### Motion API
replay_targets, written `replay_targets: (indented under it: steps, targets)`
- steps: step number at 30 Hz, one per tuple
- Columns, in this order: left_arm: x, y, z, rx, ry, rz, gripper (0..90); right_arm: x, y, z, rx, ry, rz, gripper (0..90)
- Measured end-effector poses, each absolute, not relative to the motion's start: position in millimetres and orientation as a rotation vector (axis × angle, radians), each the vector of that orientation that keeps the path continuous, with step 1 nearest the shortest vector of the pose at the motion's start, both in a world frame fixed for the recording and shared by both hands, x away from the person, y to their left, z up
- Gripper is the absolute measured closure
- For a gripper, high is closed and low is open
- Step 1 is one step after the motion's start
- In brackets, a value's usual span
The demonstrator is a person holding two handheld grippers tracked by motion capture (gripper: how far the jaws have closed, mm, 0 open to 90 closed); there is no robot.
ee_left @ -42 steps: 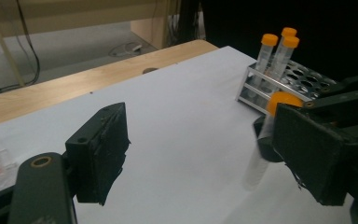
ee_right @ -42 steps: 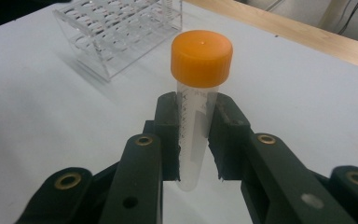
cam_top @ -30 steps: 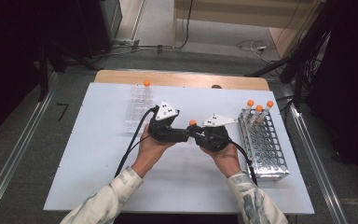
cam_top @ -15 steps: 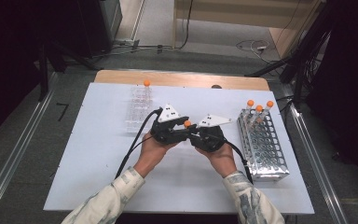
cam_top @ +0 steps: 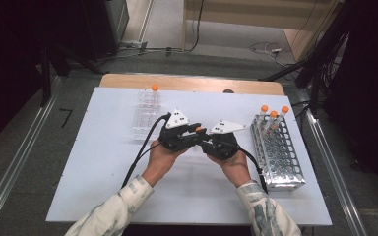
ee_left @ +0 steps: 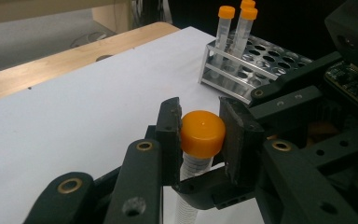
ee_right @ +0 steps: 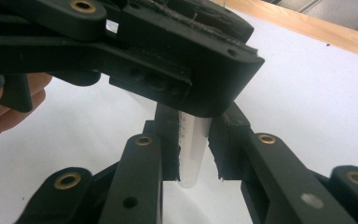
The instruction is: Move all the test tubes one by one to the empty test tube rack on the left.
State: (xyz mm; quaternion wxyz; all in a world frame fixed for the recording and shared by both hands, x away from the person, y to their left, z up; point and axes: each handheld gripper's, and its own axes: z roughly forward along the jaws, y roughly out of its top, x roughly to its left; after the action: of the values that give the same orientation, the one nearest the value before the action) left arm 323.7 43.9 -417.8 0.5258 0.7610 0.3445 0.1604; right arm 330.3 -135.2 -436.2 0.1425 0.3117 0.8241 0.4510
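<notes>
The left claw (ee_left: 200, 140) is pinching the orange cap of a clear plastic tube (ee_left: 202, 133); the right claw (ee_right: 193, 149) is clamping its body (ee_right: 189, 154). Twisting should stay in line with the tube. Beyond them, the metal rack (cam_top: 280, 152) is standing. Since earlier, the hands have been drifting away from it.

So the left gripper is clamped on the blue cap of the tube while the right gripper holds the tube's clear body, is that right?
Not quite: the cap is orange, not blue, as the left gripper view shows. The rest stands: the left gripper is clamped on that cap, and the right gripper holds the tube's clear body.
</notes>
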Motion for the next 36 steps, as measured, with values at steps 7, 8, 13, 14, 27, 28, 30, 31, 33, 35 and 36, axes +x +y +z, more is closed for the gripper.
replay_targets:
  steps: [7,8,13,14,27,28,30,31,33,35,36]
  targets:
    - [322.6,42.9,-415.4,1.815,0.823,0.381,71.0,329.0,-138.4,-435.4,0.906,2.373,1.322,67.1]
    - [322.6,43.3,-414.1,1.815,0.822,0.385,71.0,328.9,-139.3,-435.1,0.903,2.377,1.333,61.5]
    - [324.5,48.3,-408.3,1.804,0.833,0.391,71.0,328.5,-145.0,-433.3,0.932,2.381,1.336,38.3]
    - [325.4,49.8,-407.3,1.804,0.84,0.394,71.0,328.4,-146.2,-433.2,0.95,2.383,1.341,35.5]
    - [340.4,74.3,-393.6,1.745,0.937,0.416,71.0,297.4,-167.9,-414.8,0.993,2.343,1.24,21.0]
    - [341.5,75.9,-392.0,1.74,0.941,0.421,70.9,295.6,-169.5,-414.7,0.985,2.343,1.228,20.7]
    - [344.2,79.2,-389.2,1.73,0.951,0.43,71.0,292.3,-173.0,-415.6,0.99,2.341,1.22,20.6]
    - [345.7,81.0,-387.7,1.724,0.958,0.435,71.0,291.1,-174.8,-416.3,0.997,2.338,1.221,20.6]
    - [348.5,86.3,-384.1,1.714,0.974,0.446,71.0,288.4,-177.9,-417.4,0.999,2.331,1.215,20.5]
    - [351.1,92.5,-380.3,1.697,0.991,0.462,71.0,285.5,-182.0,-417.9,0.999,2.319,1.223,20.5]
    - [352.8,95.8,-378.5,1.693,0.999,0.47,71.0,284.7,-183.2,-418.2,1.005,2.315,1.228,20.5]
